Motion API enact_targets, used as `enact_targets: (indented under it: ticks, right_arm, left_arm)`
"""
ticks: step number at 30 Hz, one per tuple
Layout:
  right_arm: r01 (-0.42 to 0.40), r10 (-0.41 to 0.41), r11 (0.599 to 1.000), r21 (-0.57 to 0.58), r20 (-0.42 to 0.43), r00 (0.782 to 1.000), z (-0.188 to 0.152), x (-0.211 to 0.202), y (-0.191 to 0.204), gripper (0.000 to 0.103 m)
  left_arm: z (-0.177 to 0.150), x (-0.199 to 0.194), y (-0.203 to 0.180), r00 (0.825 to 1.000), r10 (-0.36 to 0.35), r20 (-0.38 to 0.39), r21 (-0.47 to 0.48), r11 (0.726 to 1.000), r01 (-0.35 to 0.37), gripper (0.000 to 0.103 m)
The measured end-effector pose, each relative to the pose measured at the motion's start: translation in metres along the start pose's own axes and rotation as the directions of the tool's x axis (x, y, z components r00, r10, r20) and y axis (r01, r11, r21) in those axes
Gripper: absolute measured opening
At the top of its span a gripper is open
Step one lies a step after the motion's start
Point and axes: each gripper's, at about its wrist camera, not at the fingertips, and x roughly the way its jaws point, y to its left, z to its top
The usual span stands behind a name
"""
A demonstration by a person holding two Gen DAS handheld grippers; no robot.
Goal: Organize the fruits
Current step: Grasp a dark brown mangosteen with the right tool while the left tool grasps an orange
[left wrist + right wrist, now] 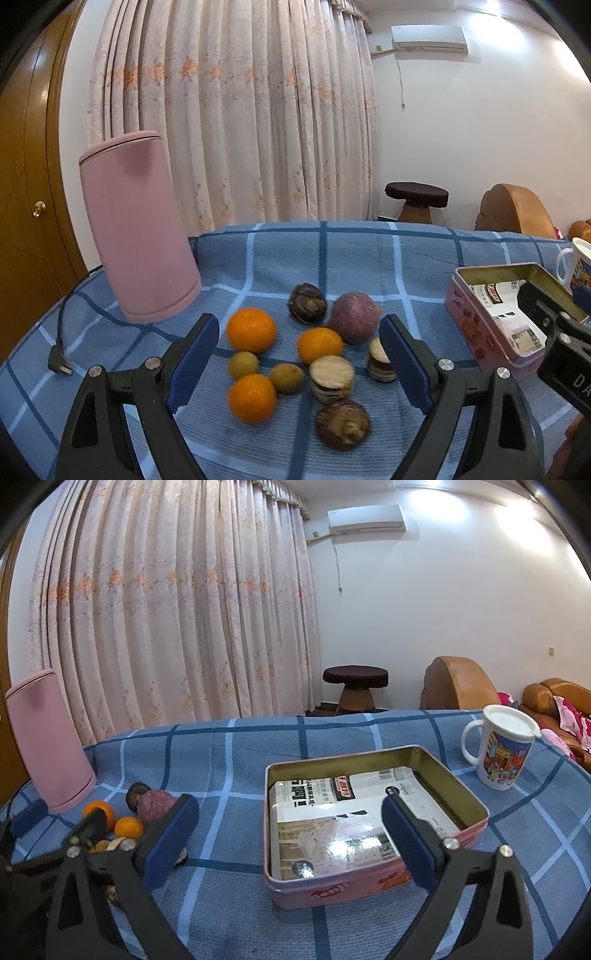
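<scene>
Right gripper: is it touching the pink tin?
Apart. The right wrist view shows the right gripper open, fingers straddling the pink tin without pressing its walls.

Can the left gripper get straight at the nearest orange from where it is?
Probably yes: the left gripper is open and empty, and the nearest orange lies uncovered between its fingers.

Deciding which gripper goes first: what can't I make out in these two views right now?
- Right wrist view: most of the fruit pile is hidden behind the left gripper.
- Left wrist view: the pink tin is partly covered by the right gripper.
- The print on the packets in it is too small to read.
</scene>
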Motion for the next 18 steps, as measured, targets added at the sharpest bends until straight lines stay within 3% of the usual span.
enact_targets:
  ticks: [4, 8, 12, 14, 18]
  right_arm:
    - [-0.080, 0.080, 0.997, -0.014, -0.051, 0.996, -0.002, 0.006, 0.004, 0.084]
    - [-0.198, 0.191, 0.980, -0.038, -0.137, 0.972, -0.007, 0.015, 0.017, 0.072]
    - [-0.354, 0.332, 0.934, -0.049, -0.243, 0.911, -0.018, 0.024, 0.038, 0.068]
    - [-0.428, 0.388, 0.901, -0.075, -0.305, 0.870, -0.024, 0.028, 0.054, 0.068]
    - [-0.507, 0.423, 0.851, -0.140, -0.391, 0.818, -0.038, 0.035, 0.091, 0.064]
  left_arm:
    - [0.006, 0.002, 0.036, 0.999, 0.048, 0.002, -0.061, 0.997, -0.048, 0.089]
    - [0.005, 0.005, 0.073, 0.996, 0.089, -0.028, -0.118, 0.989, -0.091, 0.089]
    - [0.001, 0.009, 0.087, 0.990, 0.129, -0.058, -0.106, 0.985, -0.134, 0.089]
    - [0.000, 0.010, 0.094, 0.988, 0.136, -0.078, -0.126, 0.981, -0.145, 0.089]
    - [-0.003, 0.013, 0.102, 0.988, 0.095, -0.119, -0.169, 0.979, -0.115, 0.089]
